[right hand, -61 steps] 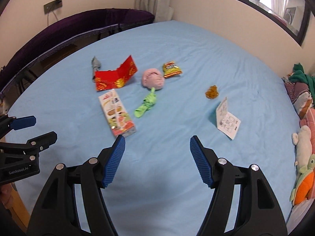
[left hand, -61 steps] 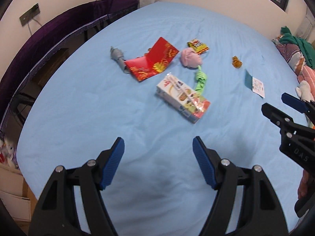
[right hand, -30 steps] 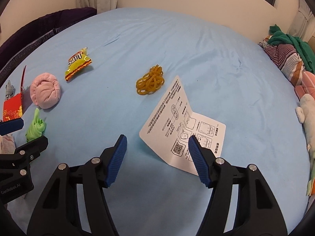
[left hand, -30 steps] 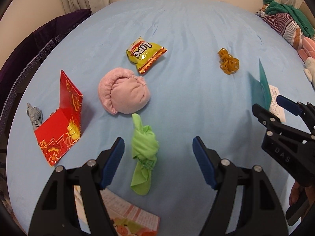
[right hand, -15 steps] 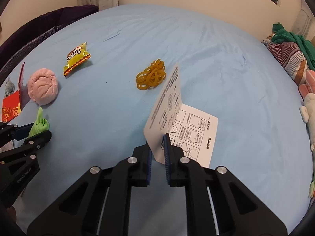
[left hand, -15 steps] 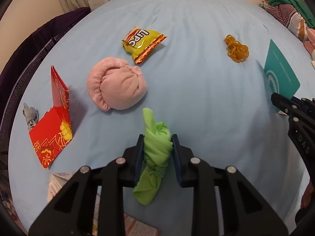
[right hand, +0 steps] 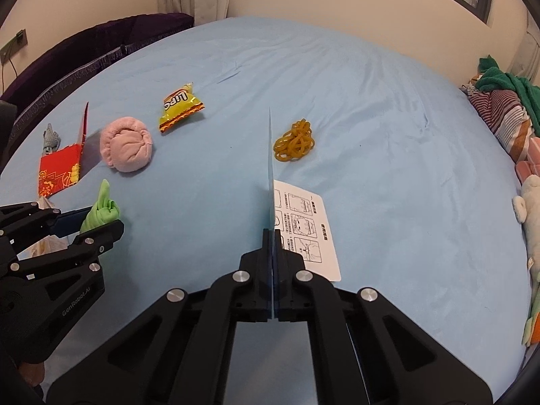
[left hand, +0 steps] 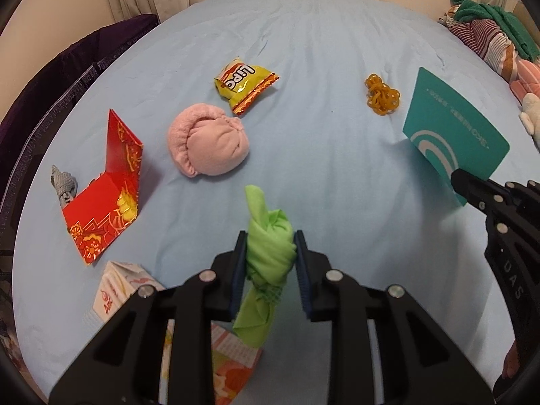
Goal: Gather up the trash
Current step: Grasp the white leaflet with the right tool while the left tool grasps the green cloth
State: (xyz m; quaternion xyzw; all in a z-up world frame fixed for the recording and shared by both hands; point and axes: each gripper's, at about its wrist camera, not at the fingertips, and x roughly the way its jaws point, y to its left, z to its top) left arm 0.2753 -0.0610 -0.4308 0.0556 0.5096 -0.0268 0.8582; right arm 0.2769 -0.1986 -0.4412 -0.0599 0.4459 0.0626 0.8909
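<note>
Since a moment ago both pieces have come up off the blue bed (left hand: pixel 337 175): my left gripper (left hand: pixel 270 260) is clamped on the knotted green cloth (left hand: pixel 268 253), my right gripper (right hand: pixel 271 236) pinches the folded leaflet (right hand: pixel 303 233) edge-on (thin paper), ready for carrying away.

**Trainee:** What does my rig look like?

**Operator:** I see a matte black left gripper (left hand: pixel 269 263) with angular arms, round silver screws and blue pads (left hand: pixel 237 278). The right gripper (right hand: pixel 271 256) matches it: black frame, silver screws. Pale lettering reads "GenRobot.AI" on the left, "DAS" on the right. A little skin shows at the frame edge.
</note>
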